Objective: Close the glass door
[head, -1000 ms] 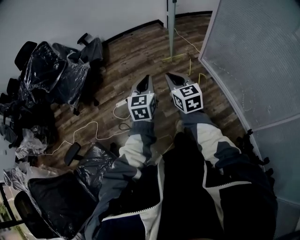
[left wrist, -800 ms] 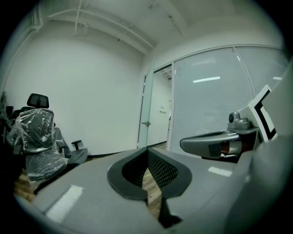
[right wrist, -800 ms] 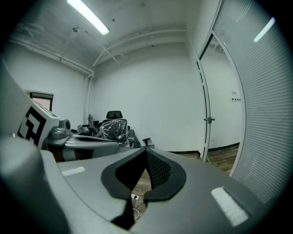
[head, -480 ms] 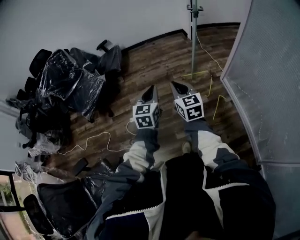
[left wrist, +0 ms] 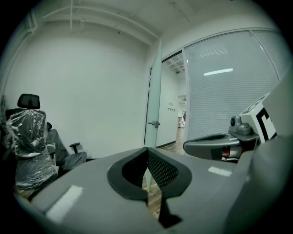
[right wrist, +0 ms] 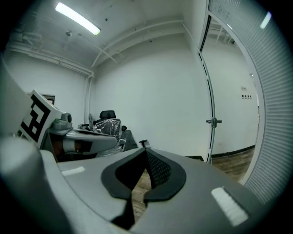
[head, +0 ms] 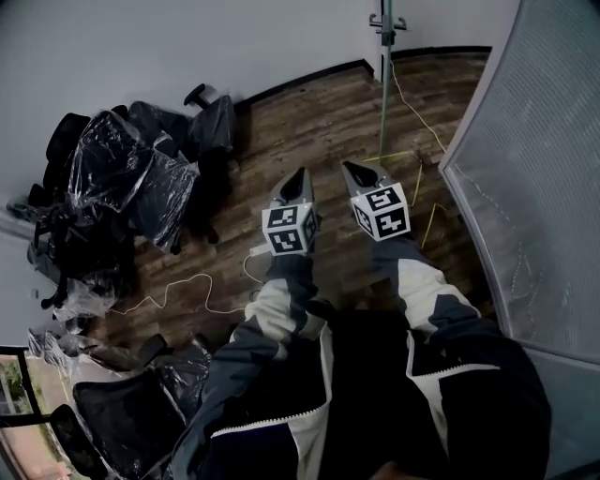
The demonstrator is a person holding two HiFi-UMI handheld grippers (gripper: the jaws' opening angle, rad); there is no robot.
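The glass door (head: 382, 84) stands open ahead, seen edge-on as a thin upright strip with a metal handle (head: 387, 19). The left gripper view shows the door (left wrist: 153, 100) and its handle (left wrist: 154, 123) beside the open doorway. In the right gripper view the door edge (right wrist: 209, 114) carries the handle (right wrist: 213, 121). My left gripper (head: 296, 183) and right gripper (head: 356, 176) are held side by side, pointing towards the door and well short of it. Both are shut with nothing held; the tips meet at the left gripper (left wrist: 147, 149) and the right gripper (right wrist: 146, 150).
A frosted glass wall (head: 544, 187) runs along the right. Office chairs wrapped in plastic (head: 122, 178) crowd the left wall, with more at the lower left (head: 122, 412). A white cable (head: 178, 291) and a yellow cable (head: 422, 169) trail over the wooden floor (head: 309, 122).
The person has walked forward over the floor, and the chairs and cables have slid back past. Both grippers stay shut and side by side, carried along towards the door.
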